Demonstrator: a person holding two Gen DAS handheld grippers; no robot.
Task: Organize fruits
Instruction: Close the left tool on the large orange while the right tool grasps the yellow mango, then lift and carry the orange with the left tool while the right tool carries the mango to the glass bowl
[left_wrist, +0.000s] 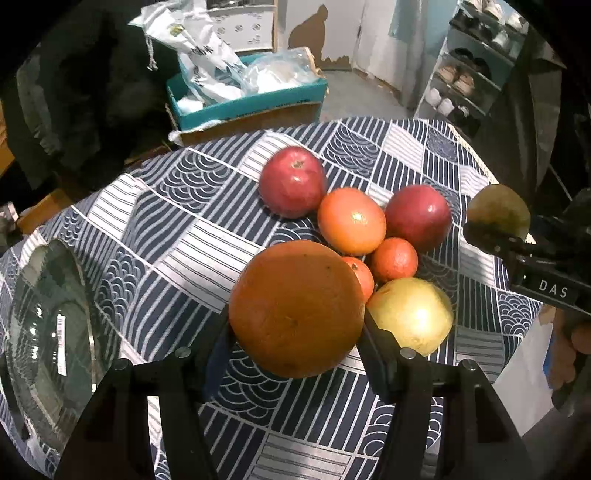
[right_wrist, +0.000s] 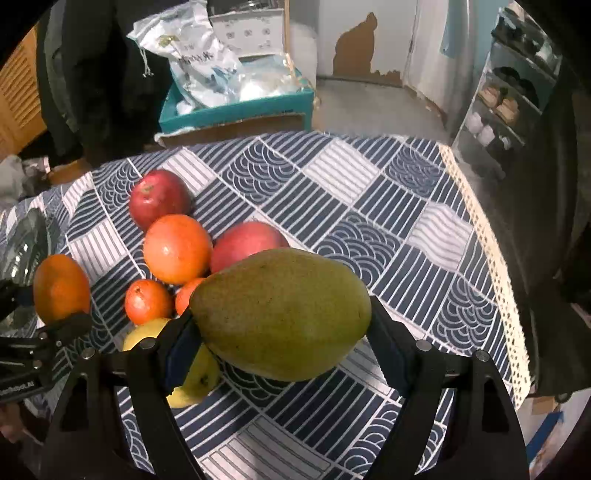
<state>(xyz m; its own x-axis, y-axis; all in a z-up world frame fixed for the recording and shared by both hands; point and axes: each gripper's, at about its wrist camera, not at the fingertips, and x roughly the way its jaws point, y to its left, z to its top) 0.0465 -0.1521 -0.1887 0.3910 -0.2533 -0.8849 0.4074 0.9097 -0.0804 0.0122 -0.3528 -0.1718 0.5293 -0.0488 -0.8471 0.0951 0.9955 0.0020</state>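
The left hand-held gripper (left_wrist: 297, 332) is clamped on a big orange (left_wrist: 296, 308), pads on either flank, the fruit clear of the patterned tabletop (left_wrist: 207, 229). The right hand-held gripper (right_wrist: 282, 341) grips a green mango (right_wrist: 280, 314) lengthwise, one pad at each end. Both fruits look lifted — so the step in hand seems to be carrying them off.

Just beyond the left gripper's tips sit the rest: two red apples (left_wrist: 291, 181), a second orange (left_wrist: 351, 226), two small tangerines (left_wrist: 394, 259) and a yellow apple (left_wrist: 412, 315) close against the right-hand pad. Off to that gripper's left lies a glass plate (left_wrist: 51, 332), probably where the fruit is going.

To do this well, I'd keep both grips steady and swing the orange leftward high enough to clear the plate's rim, then lower before letting go — round fruit rolls. The mango, held by its ends, could pivot; carry it level.
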